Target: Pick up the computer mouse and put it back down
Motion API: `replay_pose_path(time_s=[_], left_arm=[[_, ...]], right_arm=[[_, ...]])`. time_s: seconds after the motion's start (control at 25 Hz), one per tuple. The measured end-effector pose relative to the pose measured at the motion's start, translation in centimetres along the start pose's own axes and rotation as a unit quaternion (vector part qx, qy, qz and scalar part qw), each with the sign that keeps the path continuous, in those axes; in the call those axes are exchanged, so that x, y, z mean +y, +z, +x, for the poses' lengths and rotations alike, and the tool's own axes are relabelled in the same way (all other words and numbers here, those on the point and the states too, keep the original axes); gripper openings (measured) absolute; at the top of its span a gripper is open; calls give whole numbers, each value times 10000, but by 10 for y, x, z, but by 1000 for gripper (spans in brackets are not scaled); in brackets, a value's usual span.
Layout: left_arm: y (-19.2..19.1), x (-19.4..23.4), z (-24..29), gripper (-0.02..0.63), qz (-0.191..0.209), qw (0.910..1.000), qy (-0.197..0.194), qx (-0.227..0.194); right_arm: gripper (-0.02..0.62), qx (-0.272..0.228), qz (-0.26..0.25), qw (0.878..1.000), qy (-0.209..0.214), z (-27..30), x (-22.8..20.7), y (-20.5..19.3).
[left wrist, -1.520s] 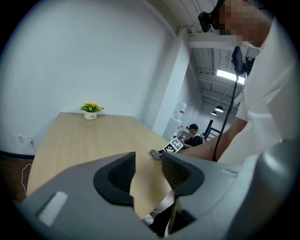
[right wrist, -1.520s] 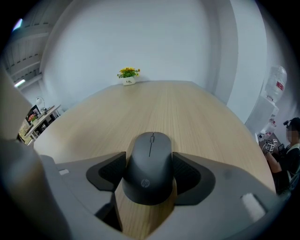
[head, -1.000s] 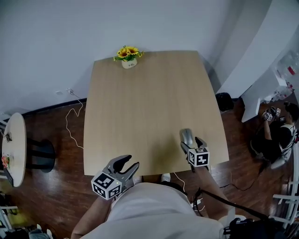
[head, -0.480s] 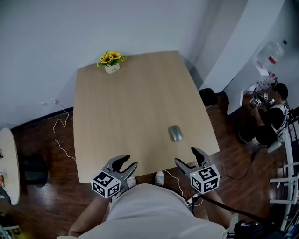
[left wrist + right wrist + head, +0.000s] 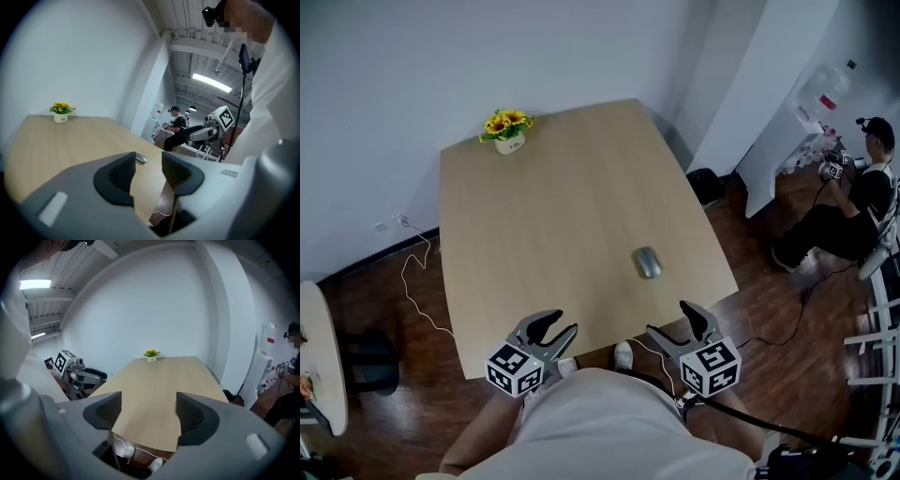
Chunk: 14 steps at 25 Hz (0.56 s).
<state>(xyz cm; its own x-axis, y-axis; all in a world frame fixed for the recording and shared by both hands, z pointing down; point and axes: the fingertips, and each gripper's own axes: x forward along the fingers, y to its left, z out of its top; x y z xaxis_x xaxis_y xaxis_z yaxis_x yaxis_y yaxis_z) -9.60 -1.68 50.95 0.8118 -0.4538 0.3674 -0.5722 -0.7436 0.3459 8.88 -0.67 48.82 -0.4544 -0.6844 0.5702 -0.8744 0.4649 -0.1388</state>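
The grey computer mouse (image 5: 647, 262) lies on the light wooden table (image 5: 553, 216), toward its near right corner, with nothing touching it. My right gripper (image 5: 673, 321) hovers past the table's near edge, short of the mouse, its jaws open and empty. My left gripper (image 5: 557, 326) hangs at the near edge further left, also open and empty. In the left gripper view the mouse (image 5: 140, 158) shows just beyond the left gripper (image 5: 149, 169), and the right gripper (image 5: 211, 130) is off to the right. The right gripper (image 5: 149, 414) looks along the table (image 5: 159, 380); the mouse is hidden there.
A small pot of yellow flowers (image 5: 507, 134) stands at the table's far left corner. A person (image 5: 853, 211) sits on the right beside a white counter (image 5: 778, 150). A white cable (image 5: 412, 281) trails over the wooden floor, and a round side table (image 5: 321, 356) stands at left.
My right gripper has come off the mouse and drawn back toward me, past the table's edge. The mouse stays on the table. The left gripper has hardly moved.
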Motion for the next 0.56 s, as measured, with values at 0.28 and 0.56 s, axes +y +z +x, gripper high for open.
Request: replay_pose_path(time_s=[0.28,0.56], left_arm=[[0,8,-17,144,-38,10000,51,-71],[-11,33,-45,144,-99,9998,133,-104]], right_arm=[[370,0,-62,10000,20,8,12,7],[368,52,-118,9999,-24,23,36,12]])
